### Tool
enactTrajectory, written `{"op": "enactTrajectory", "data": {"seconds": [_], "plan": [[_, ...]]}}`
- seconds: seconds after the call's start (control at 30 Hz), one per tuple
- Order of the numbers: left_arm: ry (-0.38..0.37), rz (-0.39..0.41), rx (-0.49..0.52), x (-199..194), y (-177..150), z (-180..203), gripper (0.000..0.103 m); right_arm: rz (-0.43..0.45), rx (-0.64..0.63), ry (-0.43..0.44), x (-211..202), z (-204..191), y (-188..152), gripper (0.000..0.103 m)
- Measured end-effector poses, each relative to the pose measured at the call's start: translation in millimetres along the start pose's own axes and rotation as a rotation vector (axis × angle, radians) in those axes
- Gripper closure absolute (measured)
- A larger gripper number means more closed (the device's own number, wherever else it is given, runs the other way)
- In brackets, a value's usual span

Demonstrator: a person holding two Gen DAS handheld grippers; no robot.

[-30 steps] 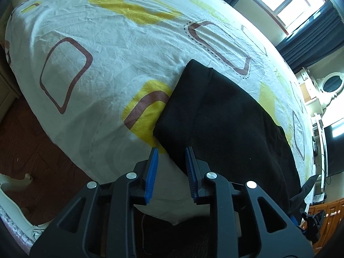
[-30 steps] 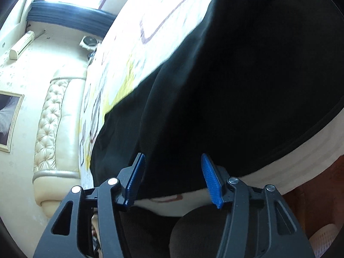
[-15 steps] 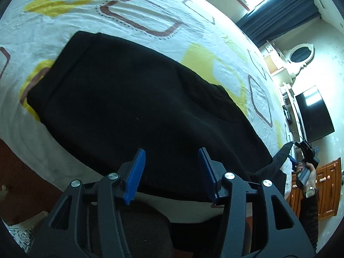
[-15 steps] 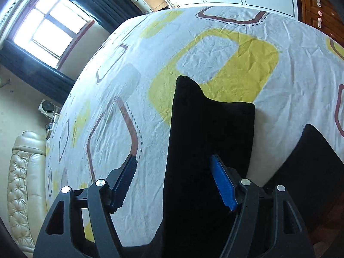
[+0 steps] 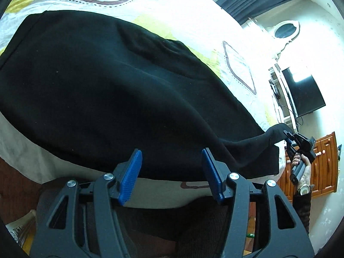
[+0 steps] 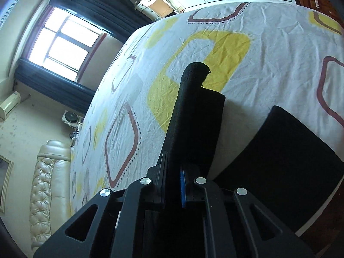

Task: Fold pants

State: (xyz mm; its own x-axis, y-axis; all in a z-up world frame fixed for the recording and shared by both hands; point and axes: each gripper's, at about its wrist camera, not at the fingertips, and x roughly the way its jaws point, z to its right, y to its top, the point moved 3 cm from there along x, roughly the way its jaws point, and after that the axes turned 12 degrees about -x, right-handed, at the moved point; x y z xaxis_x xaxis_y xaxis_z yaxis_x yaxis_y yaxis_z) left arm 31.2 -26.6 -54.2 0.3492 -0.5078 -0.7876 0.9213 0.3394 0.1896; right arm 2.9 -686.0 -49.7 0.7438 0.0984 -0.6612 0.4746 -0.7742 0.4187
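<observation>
Black pants [image 5: 107,81] on bed [image 6: 268,43], right gripper [image 6: 172,185] pinching hem (L gripper [image 5: 172,172] wide)

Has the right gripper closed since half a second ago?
Yes. The right gripper is now clamped on the pants, lifting a fold above the bedsheet; half a second ago its jaws stood open.

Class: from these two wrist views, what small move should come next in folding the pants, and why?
Probably close the left gripper on the near edge of the black pants. It is open there, while the right gripper already pinches a raised end.
</observation>
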Motion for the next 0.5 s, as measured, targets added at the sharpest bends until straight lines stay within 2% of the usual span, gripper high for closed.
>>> {"op": "enactTrajectory", "data": {"seconds": [0.1, 0.2, 0.33, 0.4, 0.5], "plan": [[0.002, -0.006, 0.024, 3, -4, 4, 0.045, 0.044, 0.033, 0.012, -37, 24, -16, 0.094], [0.0, -0.023, 0.029, 3, -7, 1, 0.041, 0.051, 0.088, -0.012, -56, 58, -40, 0.094], [0.012, -0.034, 0.031, 3, -13, -5, 0.04, -0.012, 0.2, -0.048, -50, 106, -75, 0.094], [0.019, -0.041, 0.028, 4, -13, -7, 0.04, -0.017, 0.262, -0.021, -45, 120, -88, 0.094], [0.022, -0.055, 0.021, 7, -15, -11, 0.04, 0.002, 0.233, 0.004, -47, 117, -88, 0.093]]}}
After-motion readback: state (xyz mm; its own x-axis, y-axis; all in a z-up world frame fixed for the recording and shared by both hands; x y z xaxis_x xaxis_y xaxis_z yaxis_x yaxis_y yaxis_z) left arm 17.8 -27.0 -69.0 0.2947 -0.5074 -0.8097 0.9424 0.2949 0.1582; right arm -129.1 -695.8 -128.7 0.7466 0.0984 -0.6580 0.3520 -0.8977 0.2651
